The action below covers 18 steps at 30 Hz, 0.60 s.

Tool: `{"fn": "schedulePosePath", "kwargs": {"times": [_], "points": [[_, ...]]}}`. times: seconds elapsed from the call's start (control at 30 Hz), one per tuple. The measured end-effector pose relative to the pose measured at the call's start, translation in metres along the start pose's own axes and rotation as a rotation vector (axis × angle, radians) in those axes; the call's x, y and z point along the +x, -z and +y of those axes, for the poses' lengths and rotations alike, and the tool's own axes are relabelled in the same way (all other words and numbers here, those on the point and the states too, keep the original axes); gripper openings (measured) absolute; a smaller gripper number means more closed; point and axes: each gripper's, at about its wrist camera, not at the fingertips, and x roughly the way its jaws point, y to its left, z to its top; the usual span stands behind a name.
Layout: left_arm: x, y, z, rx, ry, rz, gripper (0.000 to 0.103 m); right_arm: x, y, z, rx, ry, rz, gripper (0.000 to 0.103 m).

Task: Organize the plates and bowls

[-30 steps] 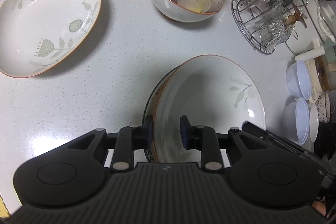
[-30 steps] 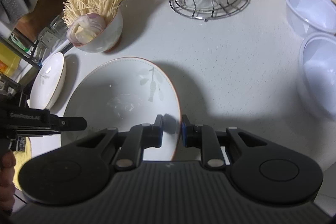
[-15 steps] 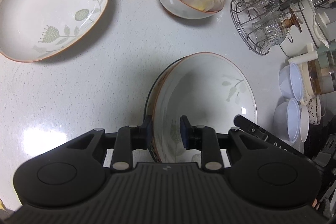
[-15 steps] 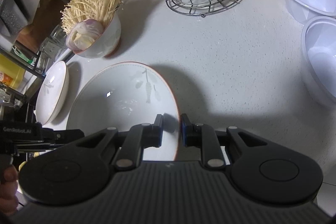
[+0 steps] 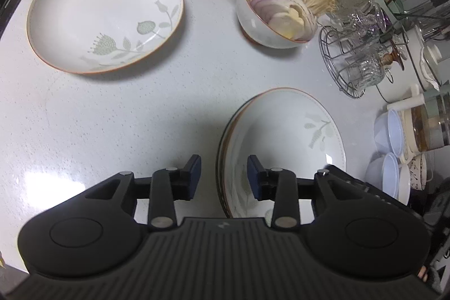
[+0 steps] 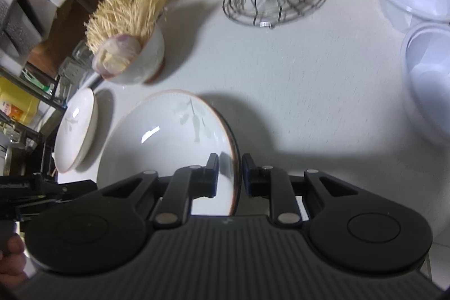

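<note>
Stacked plates [image 5: 284,137] — lower rims mostly hidden, near edge behind left gripper [image 5: 223,176]

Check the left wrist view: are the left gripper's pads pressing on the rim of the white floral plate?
No, the left gripper stands open, its pads clear of the white floral plate.

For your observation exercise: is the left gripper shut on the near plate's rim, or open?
Open. The left gripper has just been opening; its pads stand clear either side of the near plate's rim.
</note>
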Motion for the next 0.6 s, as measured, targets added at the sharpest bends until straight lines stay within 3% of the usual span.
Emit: {"fn": "schedulePosePath", "kwargs": {"times": [0.07, 0.13, 0.17, 0.2, 0.43, 0.6], "points": [[0.002, -0.002, -0.003, 0.013, -0.013, -0.01, 0.05, -0.004, -0.003, -0.002, -0.005, 0.0, -0.01, 0.024], [0.005, -0.002, -0.005, 0.014, -0.005, -0.021, 0.065, -0.005, -0.005, -0.005, -0.005, 0.005, -0.017, 0.044], [0.005, -0.002, -0.006, 0.015, 0.001, -0.027, 0.066, -0.006, -0.005, -0.007, -0.003, 0.003, -0.024, 0.061], [0.006, -0.001, -0.007, 0.02, 0.004, -0.032, 0.066, -0.007, -0.006, -0.008, -0.004, 0.0, -0.027, 0.065], [0.022, 0.01, -0.011, 0.033, -0.01, -0.026, 0.064, -0.003, -0.003, -0.003, -0.075, -0.018, -0.013, 0.064], [0.028, 0.016, -0.01, 0.023, 0.001, -0.031, 0.055, 0.004, -0.001, 0.0, -0.107, -0.024, 0.013, 0.04]]}}
